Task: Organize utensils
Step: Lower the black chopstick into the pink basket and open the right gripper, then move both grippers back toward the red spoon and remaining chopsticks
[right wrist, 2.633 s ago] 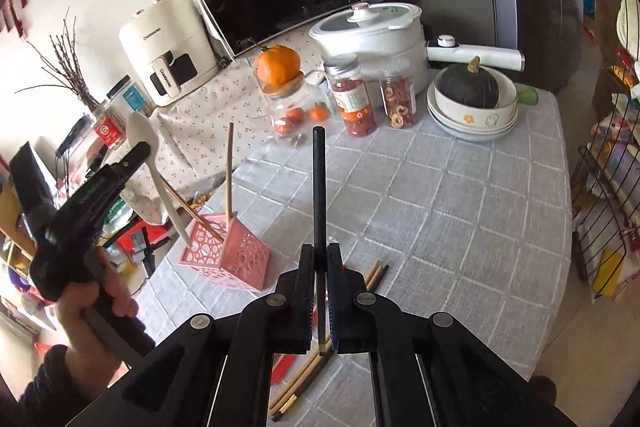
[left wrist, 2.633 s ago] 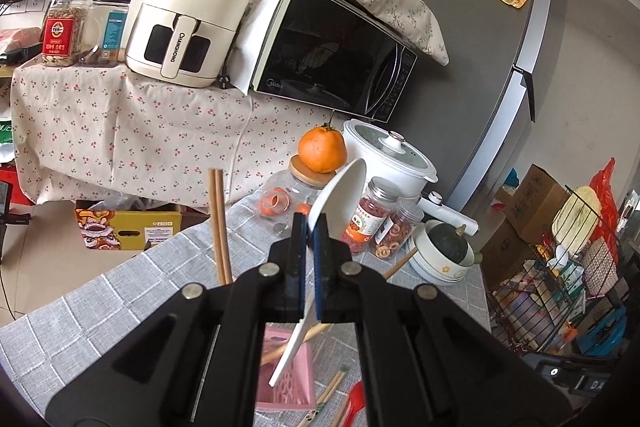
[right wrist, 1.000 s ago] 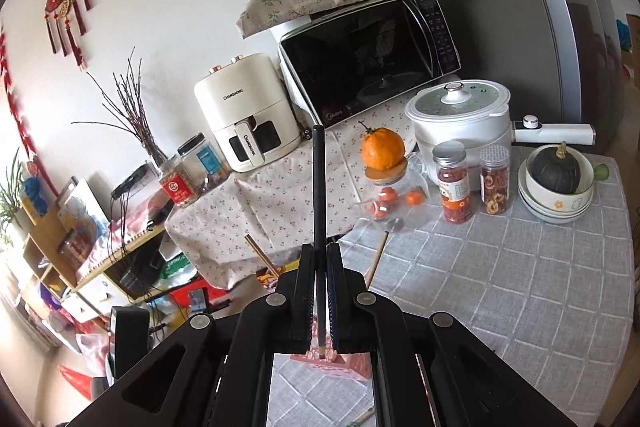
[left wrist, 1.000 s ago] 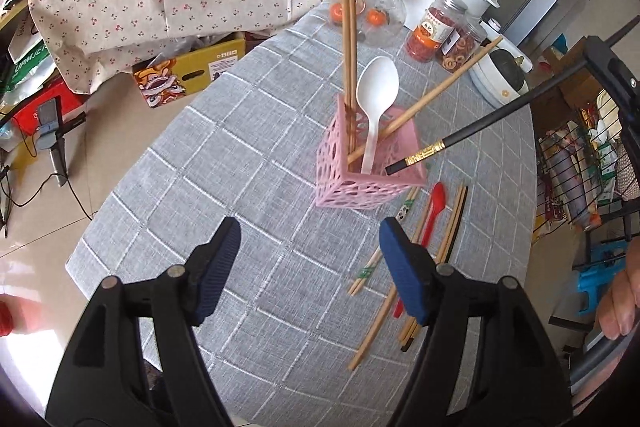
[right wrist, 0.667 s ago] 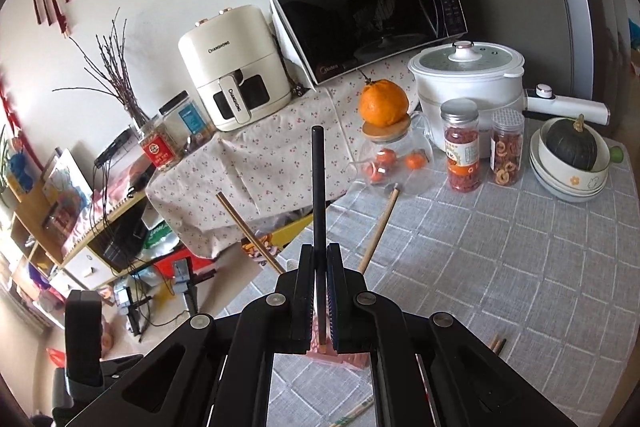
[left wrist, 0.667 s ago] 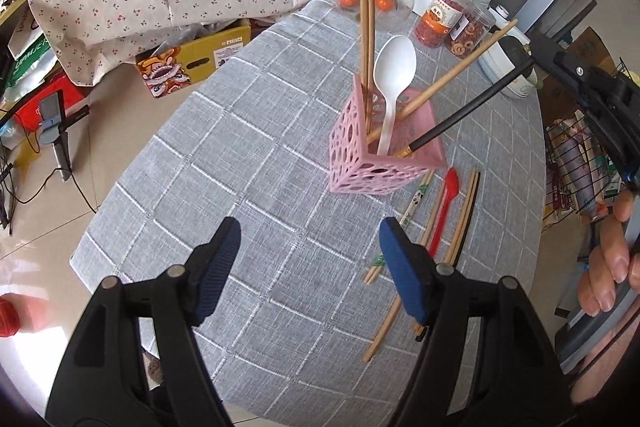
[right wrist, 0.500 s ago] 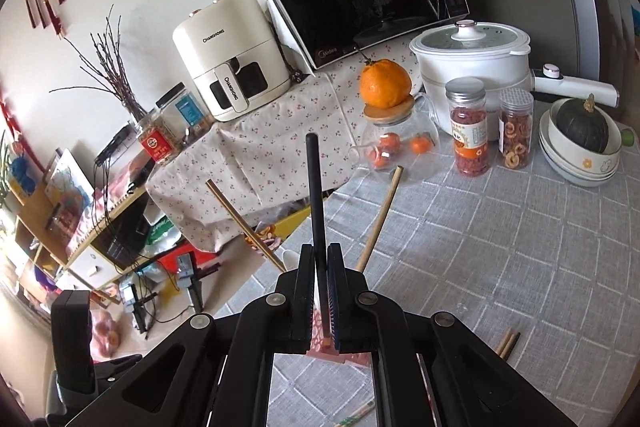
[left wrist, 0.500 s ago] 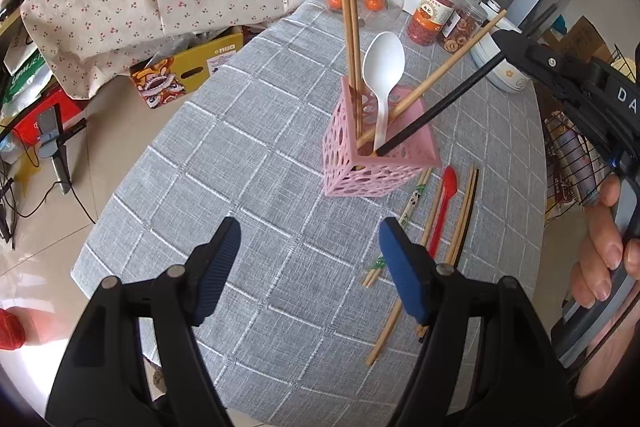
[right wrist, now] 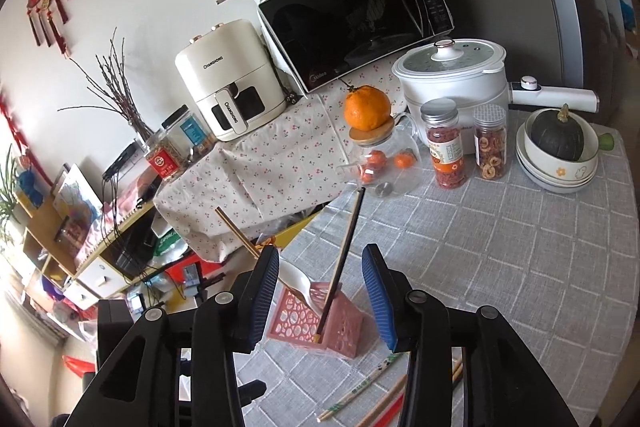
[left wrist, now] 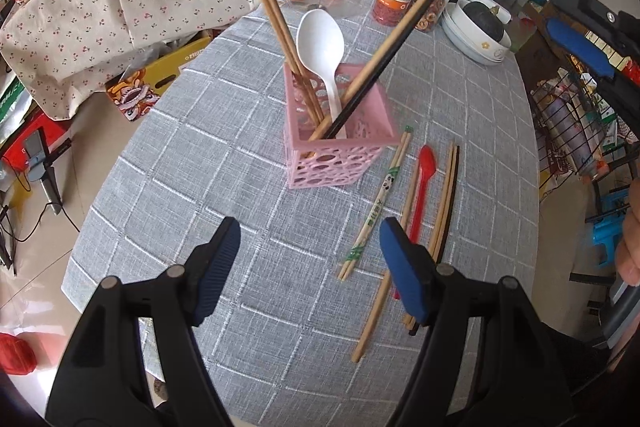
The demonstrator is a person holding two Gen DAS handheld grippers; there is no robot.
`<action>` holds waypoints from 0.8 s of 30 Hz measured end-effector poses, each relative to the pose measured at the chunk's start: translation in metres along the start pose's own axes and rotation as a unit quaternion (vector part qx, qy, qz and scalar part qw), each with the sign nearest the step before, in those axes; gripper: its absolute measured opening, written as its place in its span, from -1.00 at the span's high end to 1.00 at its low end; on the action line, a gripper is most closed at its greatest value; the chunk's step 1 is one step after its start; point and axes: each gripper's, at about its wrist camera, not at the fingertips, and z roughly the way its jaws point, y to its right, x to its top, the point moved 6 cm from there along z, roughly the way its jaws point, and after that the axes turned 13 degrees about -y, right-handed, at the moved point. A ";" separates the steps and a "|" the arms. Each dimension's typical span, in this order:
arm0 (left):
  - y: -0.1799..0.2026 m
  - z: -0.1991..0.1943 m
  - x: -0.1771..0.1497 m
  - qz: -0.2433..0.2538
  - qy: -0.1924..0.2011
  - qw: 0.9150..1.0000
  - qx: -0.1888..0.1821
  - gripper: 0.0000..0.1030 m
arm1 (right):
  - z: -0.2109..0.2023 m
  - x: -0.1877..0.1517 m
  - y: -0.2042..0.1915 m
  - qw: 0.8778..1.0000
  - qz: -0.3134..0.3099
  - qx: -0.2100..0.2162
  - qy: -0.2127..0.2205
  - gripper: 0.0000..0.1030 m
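Between the parted fingers of the right hand-held gripper (right wrist: 320, 287), whose jaws have just been opening, a black chopstick (right wrist: 340, 263) leans free in the pink holder (right wrist: 320, 327), touching neither pad. Ahead of the left hand-held gripper (left wrist: 310, 267), wide open and empty, that holder stands on the bench (left wrist: 200, 187) with a white spoon (left wrist: 324, 43); loose chopsticks (left wrist: 376, 203) and a red spoon (left wrist: 422, 183) lie just before its right finger.
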 end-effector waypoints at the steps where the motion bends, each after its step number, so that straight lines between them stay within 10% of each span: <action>1: 0.001 0.002 -0.001 0.003 -0.002 1.000 0.000 -0.41 | -0.004 -0.002 0.004 1.000 0.001 -0.005 -0.003 0.03; 24: 0.085 0.070 -0.010 0.052 -0.083 0.995 -0.006 -0.33 | 0.004 -0.098 0.148 0.960 0.123 -0.139 -0.211 -0.19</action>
